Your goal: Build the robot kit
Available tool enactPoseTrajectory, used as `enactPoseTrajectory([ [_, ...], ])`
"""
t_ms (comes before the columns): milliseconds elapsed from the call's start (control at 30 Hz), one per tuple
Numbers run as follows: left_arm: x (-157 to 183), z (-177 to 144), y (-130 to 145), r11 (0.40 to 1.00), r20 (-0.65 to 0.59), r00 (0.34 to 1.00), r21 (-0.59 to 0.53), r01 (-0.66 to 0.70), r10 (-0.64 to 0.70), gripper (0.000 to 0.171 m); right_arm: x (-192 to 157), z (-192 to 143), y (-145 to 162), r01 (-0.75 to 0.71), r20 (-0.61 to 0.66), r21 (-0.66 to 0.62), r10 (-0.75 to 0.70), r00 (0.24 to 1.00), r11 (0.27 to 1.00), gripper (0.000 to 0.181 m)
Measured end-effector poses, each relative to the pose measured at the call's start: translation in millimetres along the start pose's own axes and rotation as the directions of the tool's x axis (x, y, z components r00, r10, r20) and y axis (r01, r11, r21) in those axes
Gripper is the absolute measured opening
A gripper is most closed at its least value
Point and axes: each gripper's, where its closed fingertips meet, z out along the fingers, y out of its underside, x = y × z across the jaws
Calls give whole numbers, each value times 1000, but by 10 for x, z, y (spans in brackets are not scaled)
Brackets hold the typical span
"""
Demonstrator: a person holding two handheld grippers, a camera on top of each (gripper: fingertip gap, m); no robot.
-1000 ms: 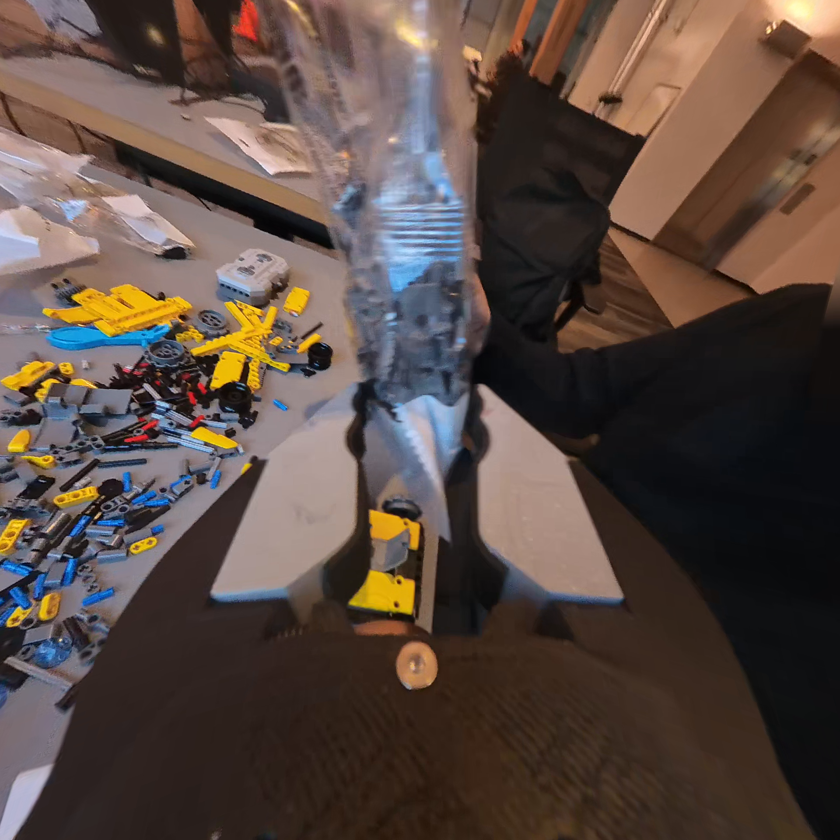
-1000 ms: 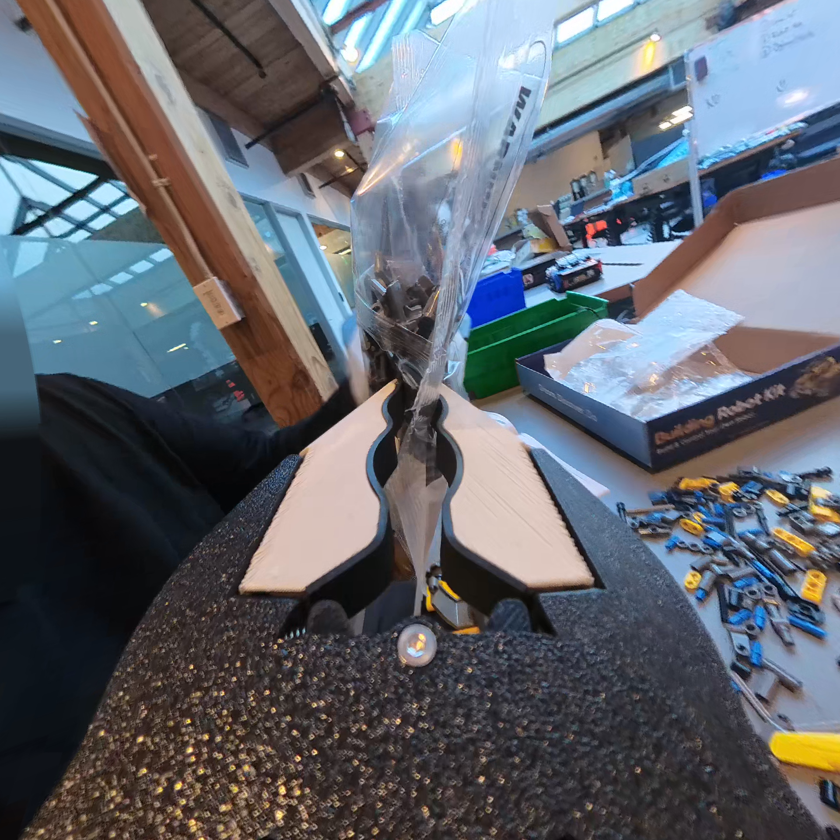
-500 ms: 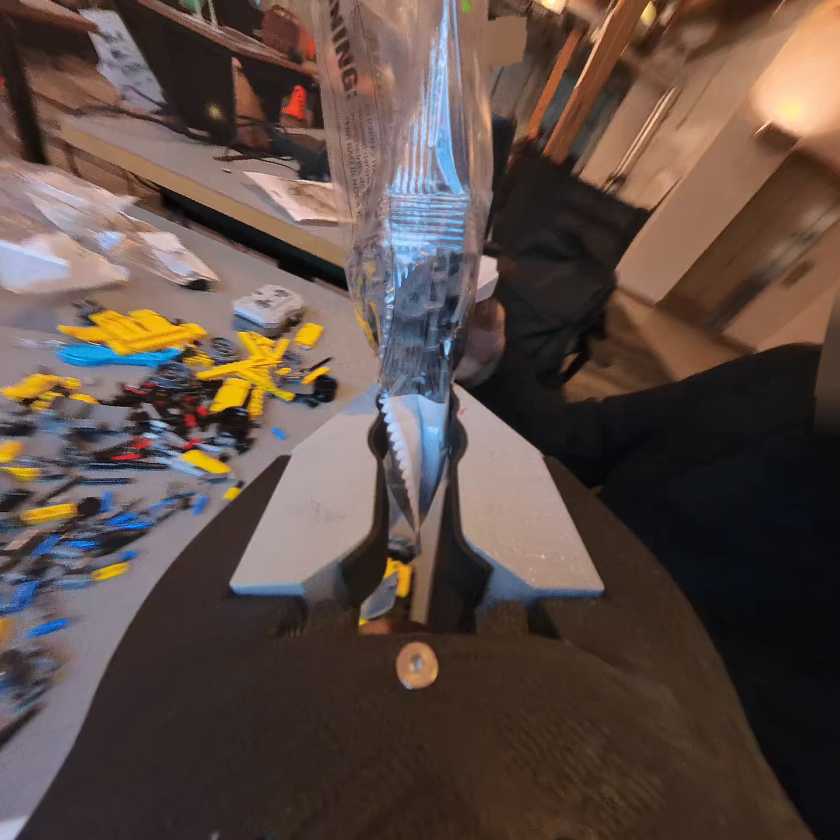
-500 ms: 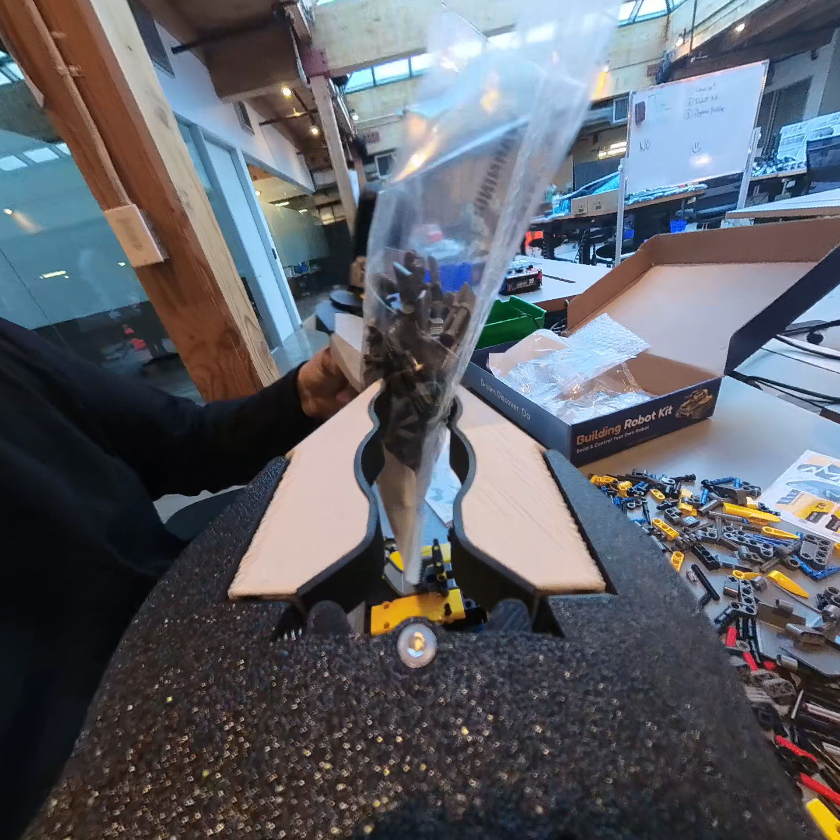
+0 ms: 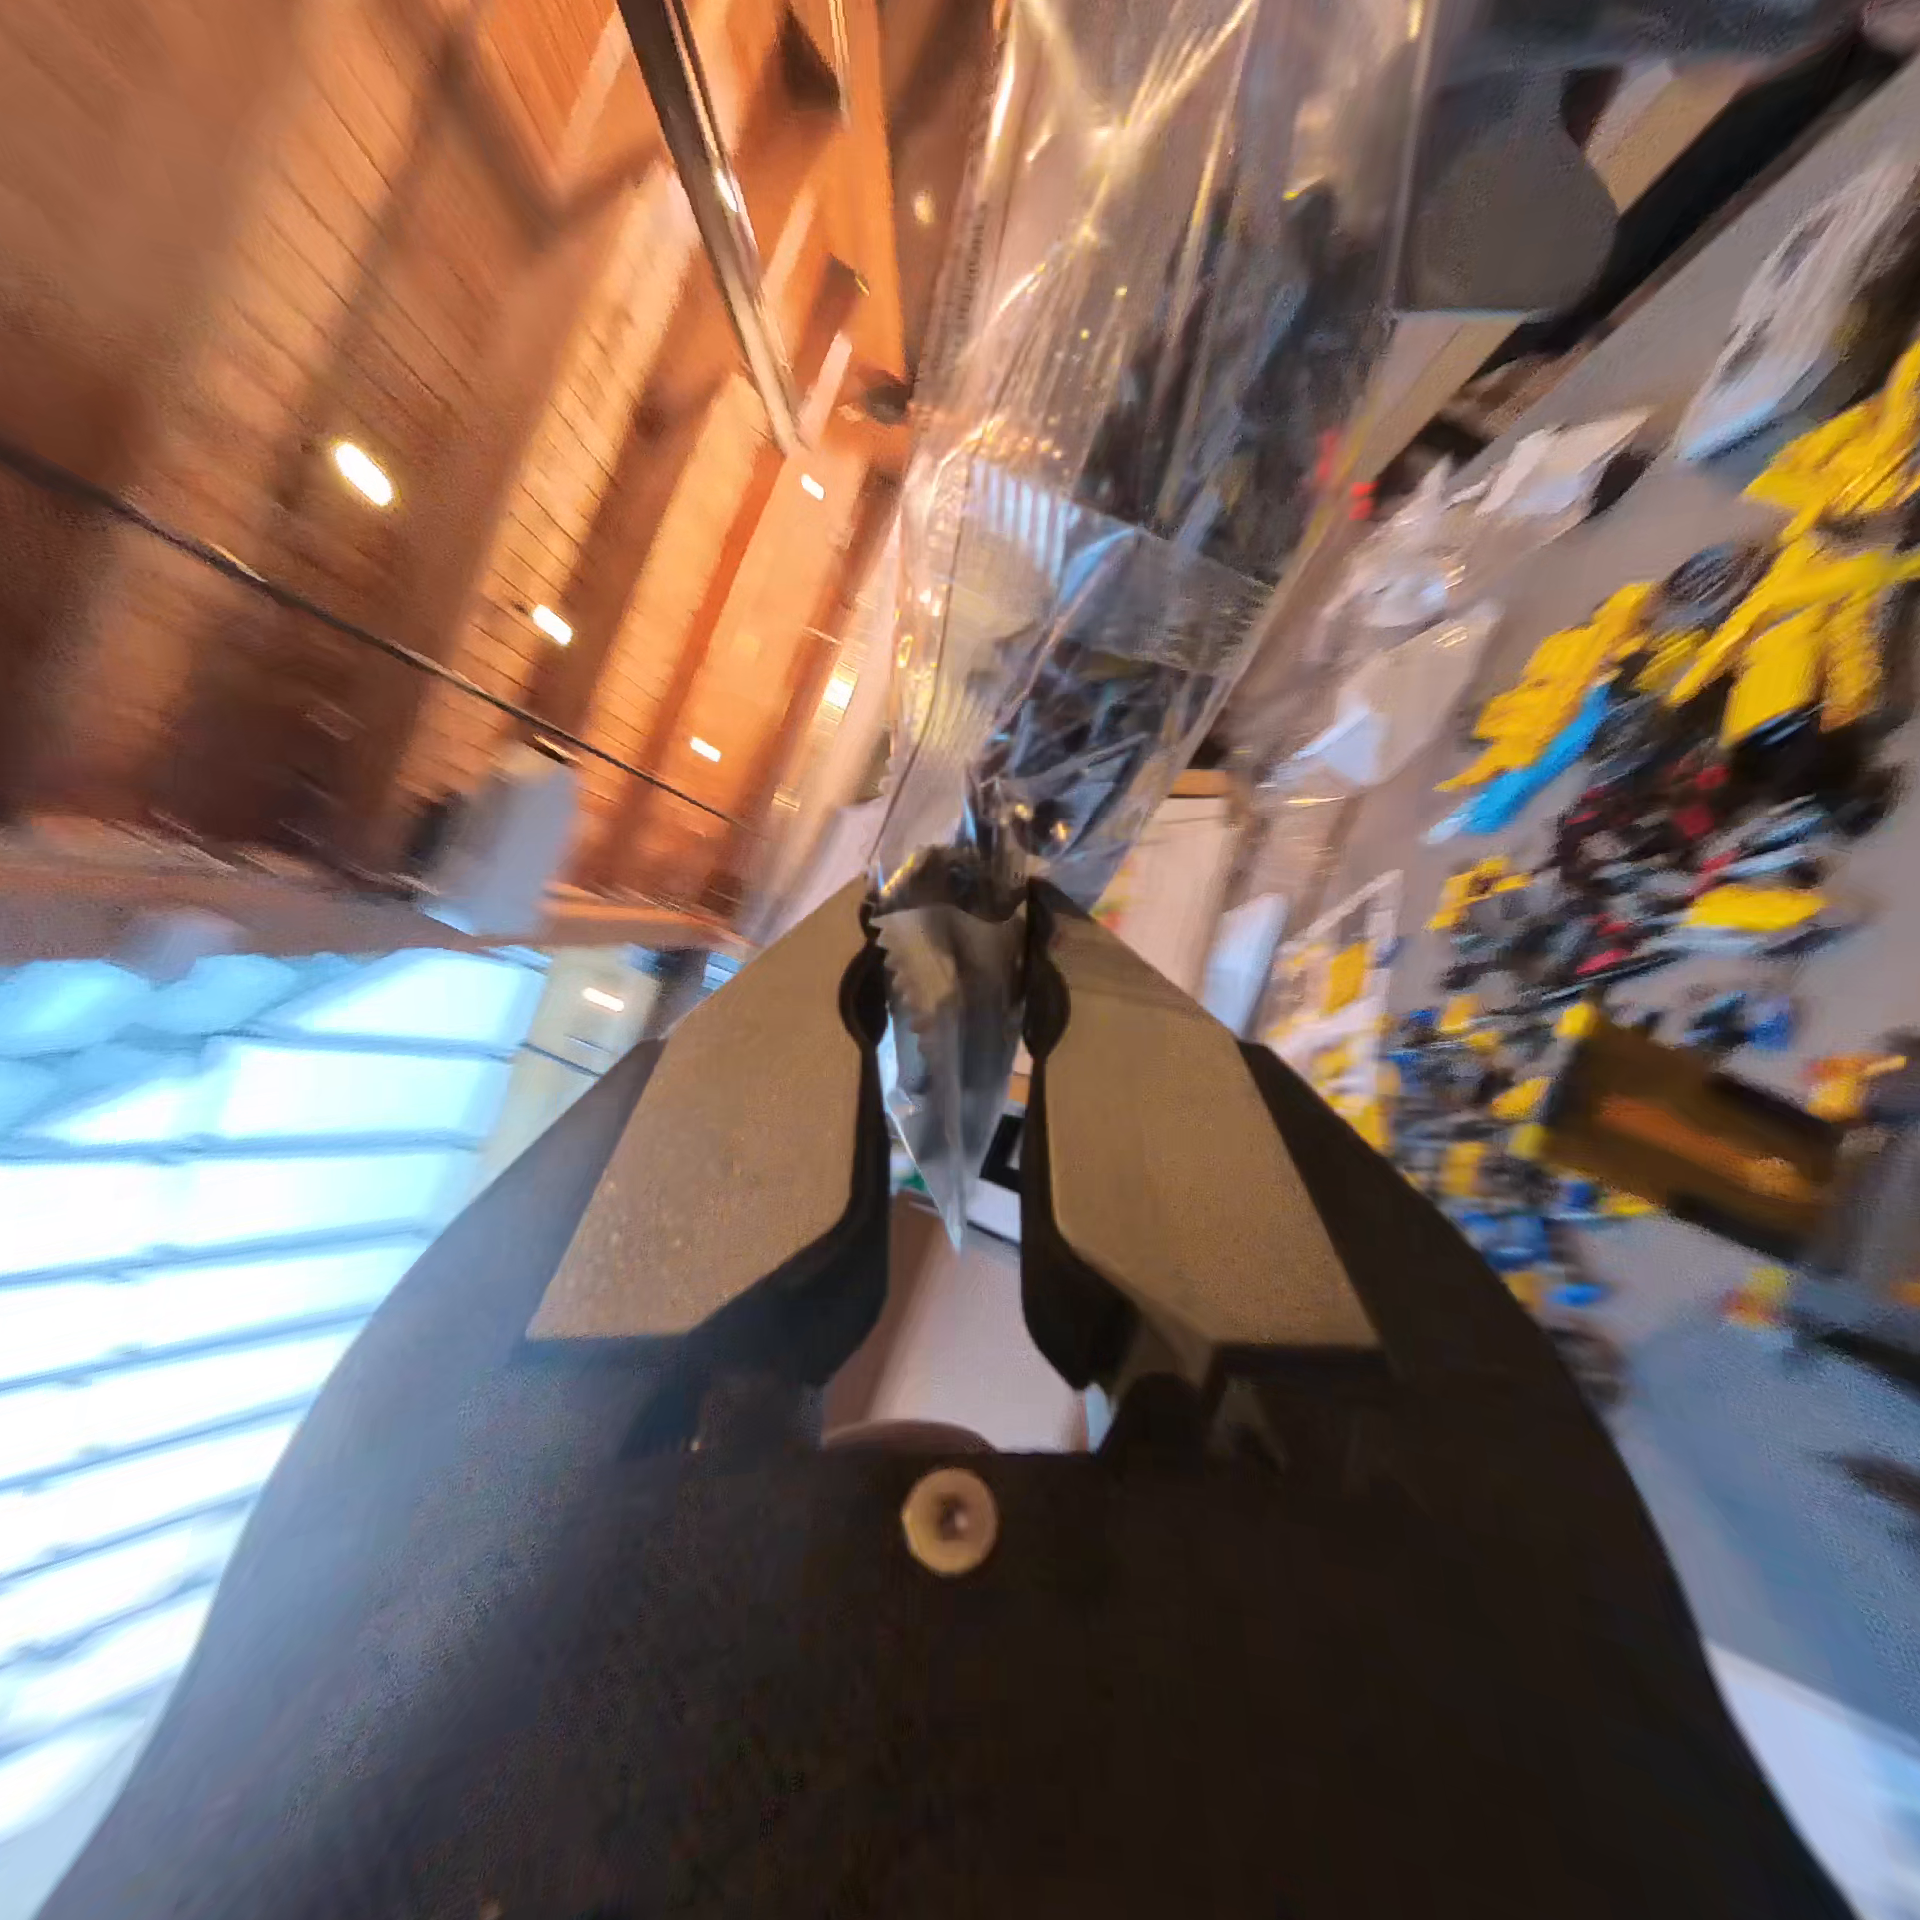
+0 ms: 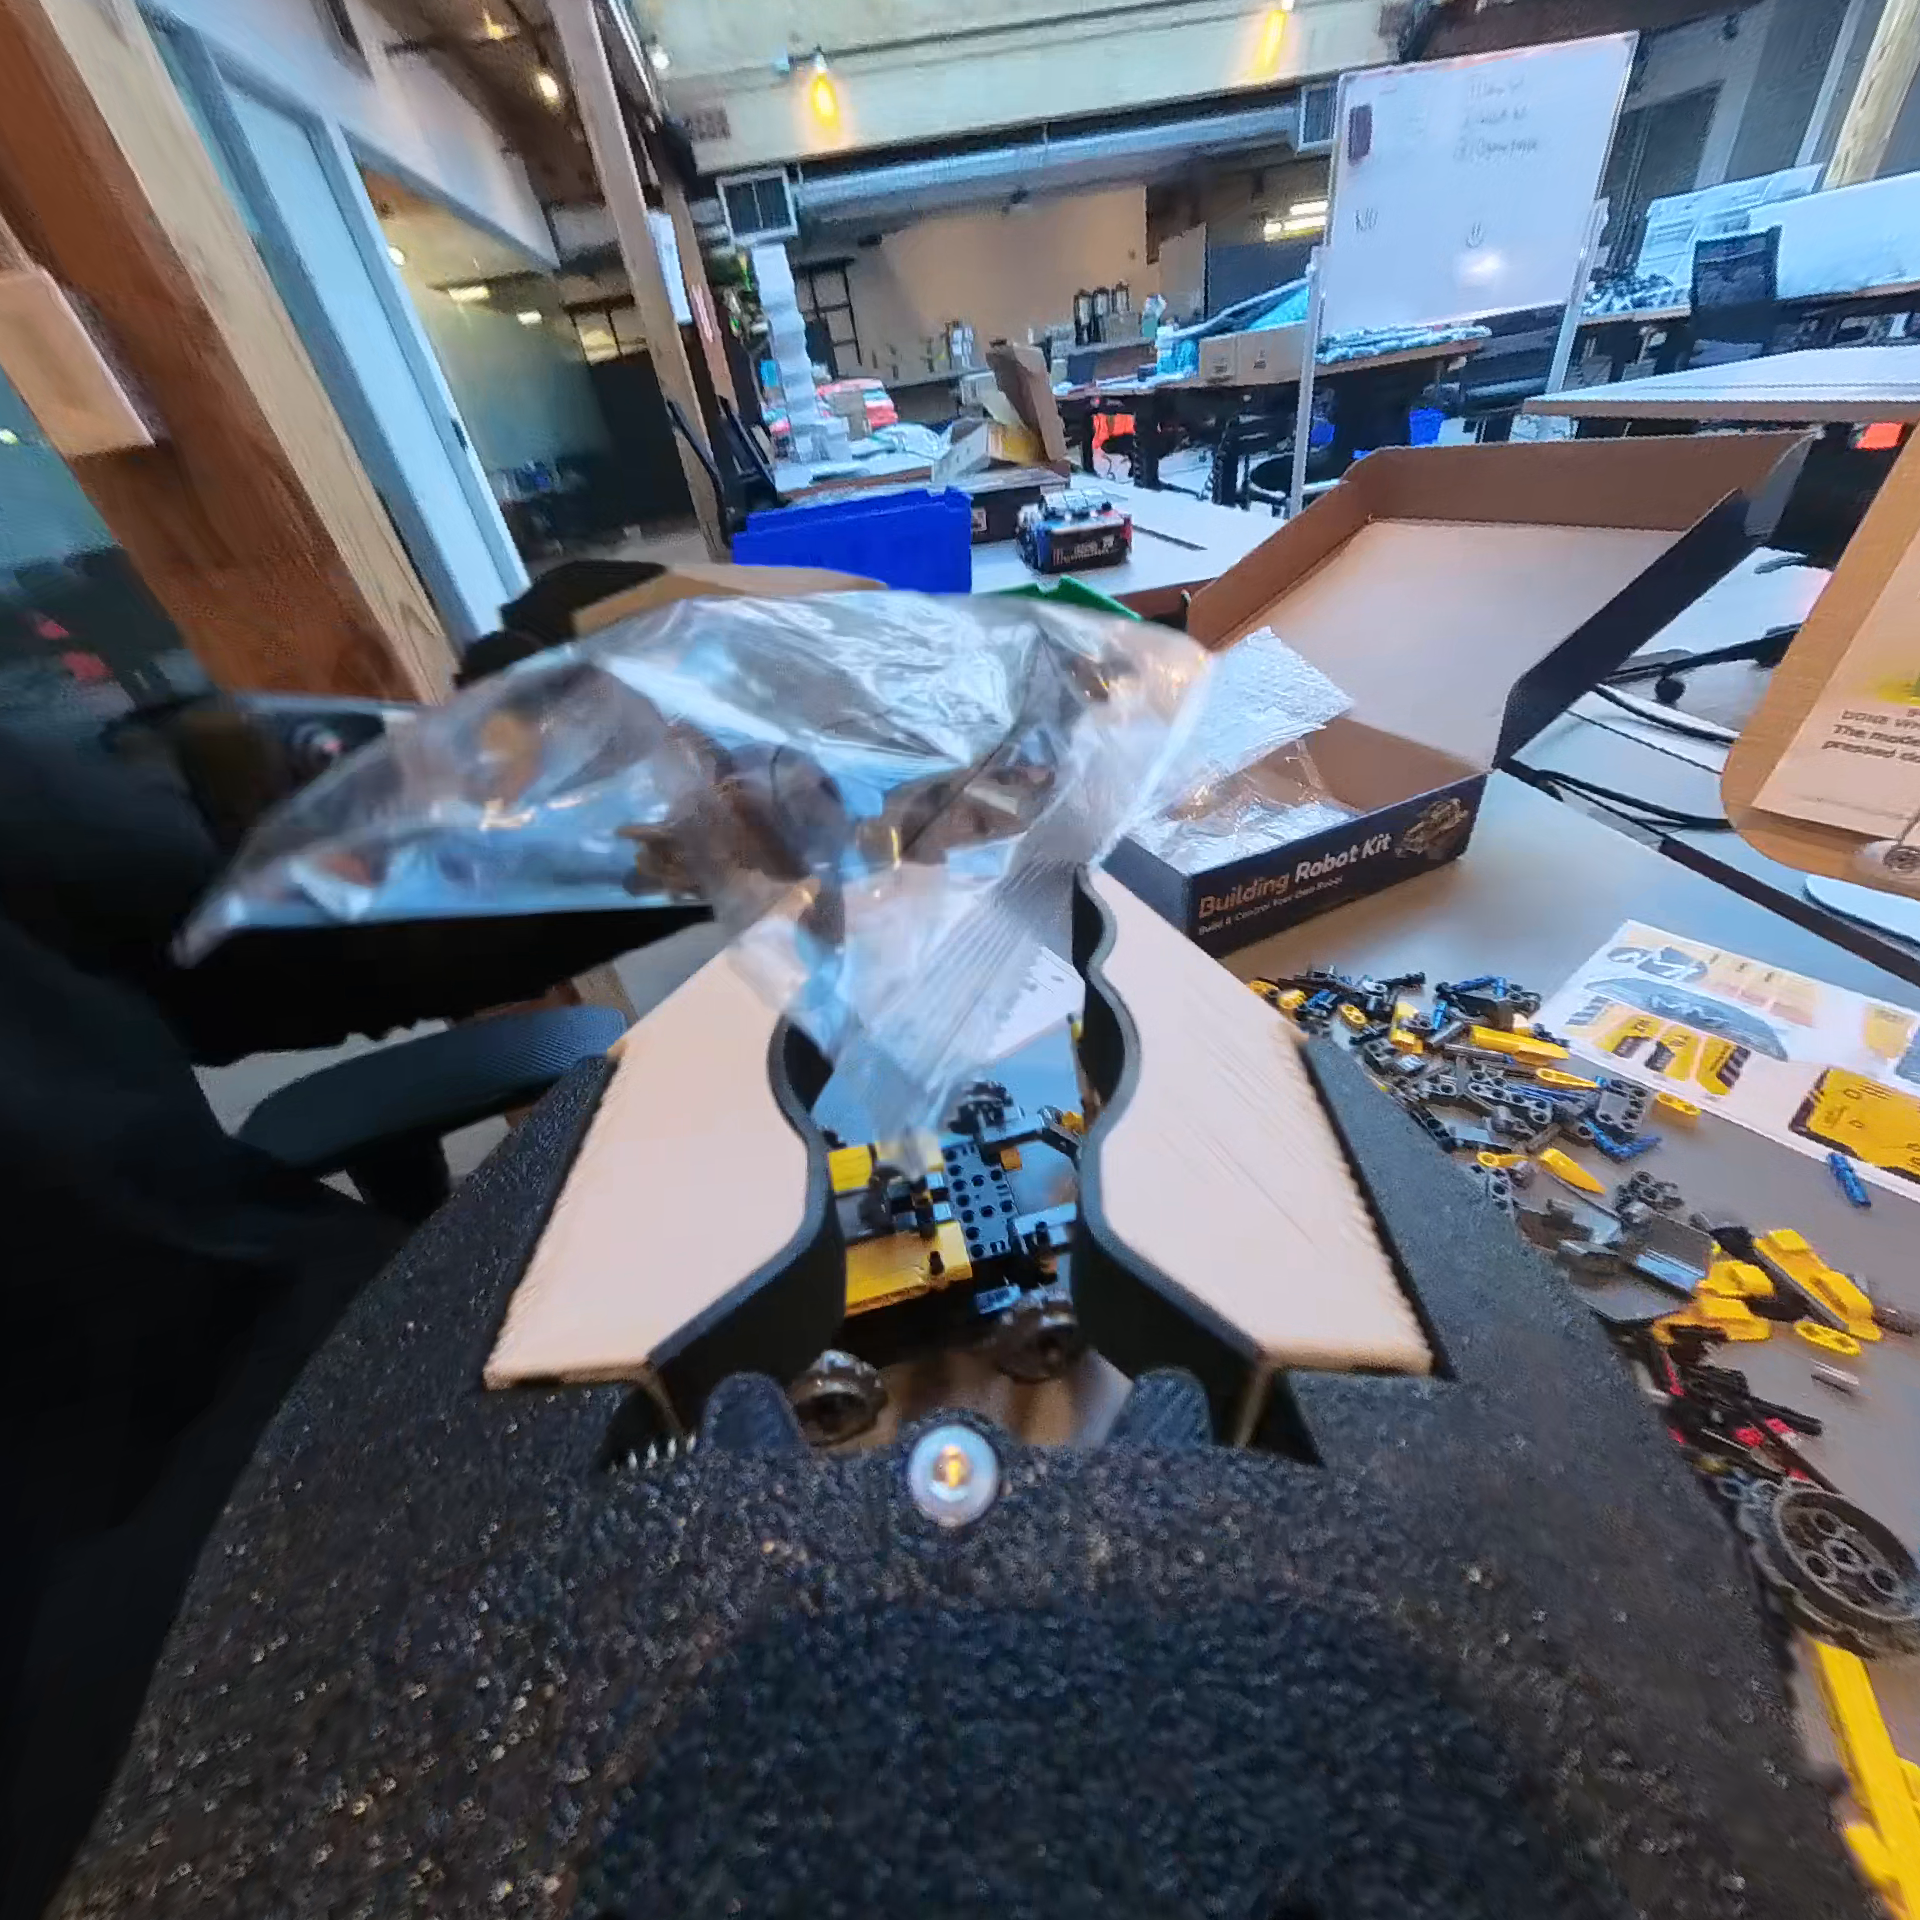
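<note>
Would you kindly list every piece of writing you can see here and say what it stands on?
I do not quote writing; these things bear it:
Dark blue box, front wall: printed lettering, legible.
Whiteboard: handwriting, too faint.
Brown card sheet, right edge: print, cut off.
Leaflet on table: too small.
Clear bag: blurred.

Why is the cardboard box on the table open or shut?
Open. The cardboard box has its lid flipped up and back, so its plain brown inside shows, and crinkly clear plastic lies inside it.
</note>
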Motion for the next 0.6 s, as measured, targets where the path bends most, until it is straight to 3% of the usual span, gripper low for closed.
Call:
enactPoseTrajectory([
  [67,3,-29,-40,994,48,993,20,-108,107,19,4,-6,22,24,-6,-7,-24,1000,1000,43],
  [600,112,-116,54,986,142,976,1,-168,166,19,83,15,117,19,-2,1,-19,1000,1000,43],
])
